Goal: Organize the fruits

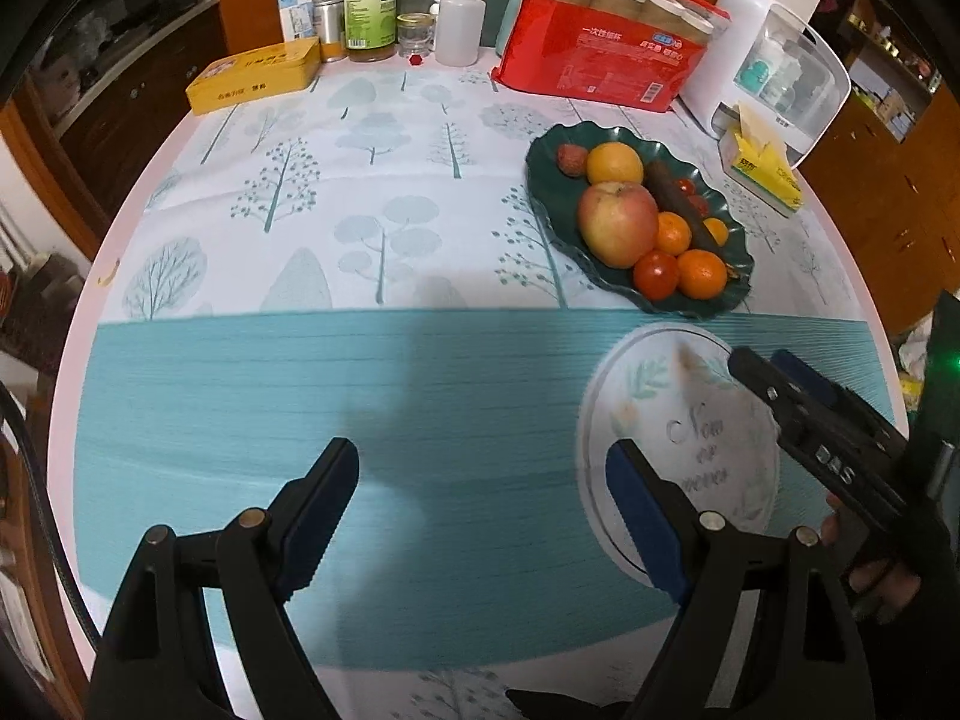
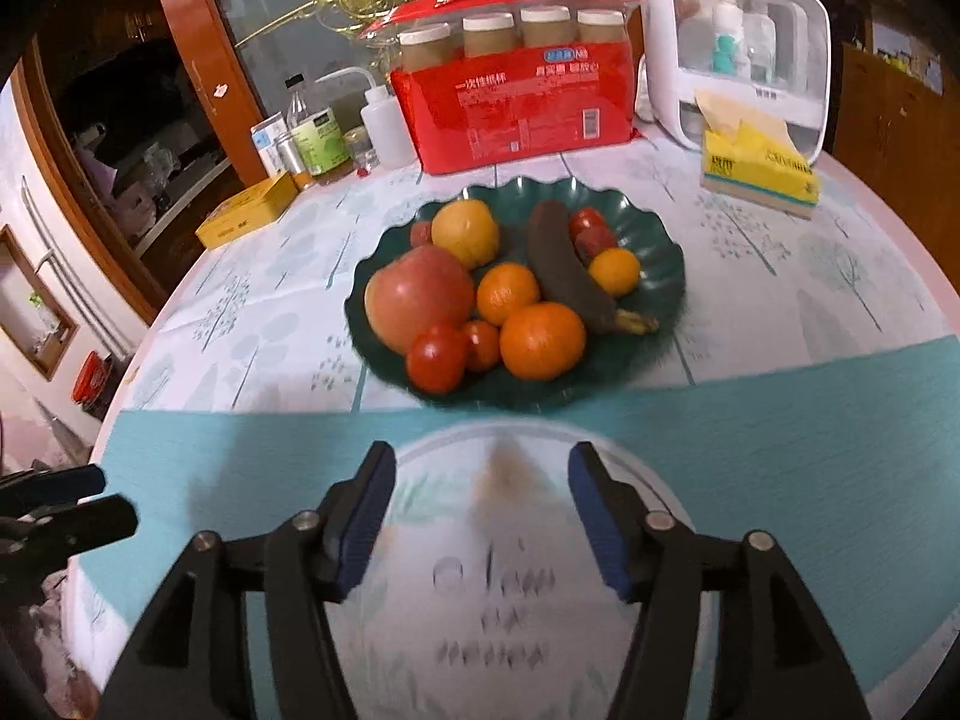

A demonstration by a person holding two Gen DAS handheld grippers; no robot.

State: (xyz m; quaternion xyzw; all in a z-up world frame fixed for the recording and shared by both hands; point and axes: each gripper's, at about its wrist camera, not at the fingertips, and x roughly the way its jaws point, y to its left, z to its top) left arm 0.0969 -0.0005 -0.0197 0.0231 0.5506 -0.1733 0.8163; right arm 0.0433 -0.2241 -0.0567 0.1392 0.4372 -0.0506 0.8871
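**Now Both Grippers Were Empty**

Fruit sat piled on the green plate [image 2: 660,294], out past the fingers. The right gripper [image 2: 483,516] stood open over the tablecloth [image 2: 240,456], holding nothing. The left gripper [image 1: 480,504] was spread wide too, far from the apple [image 1: 617,223].

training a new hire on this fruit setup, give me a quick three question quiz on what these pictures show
1. True or false: the apple lies on the bare tablecloth.
2. Which fruit is long and dark? A. banana B. lemon C. grape
3. Fill in: the jaws of the right gripper are ____, with nothing between them.

Key:
1. False; it sits in the green plate.
2. A
3. open
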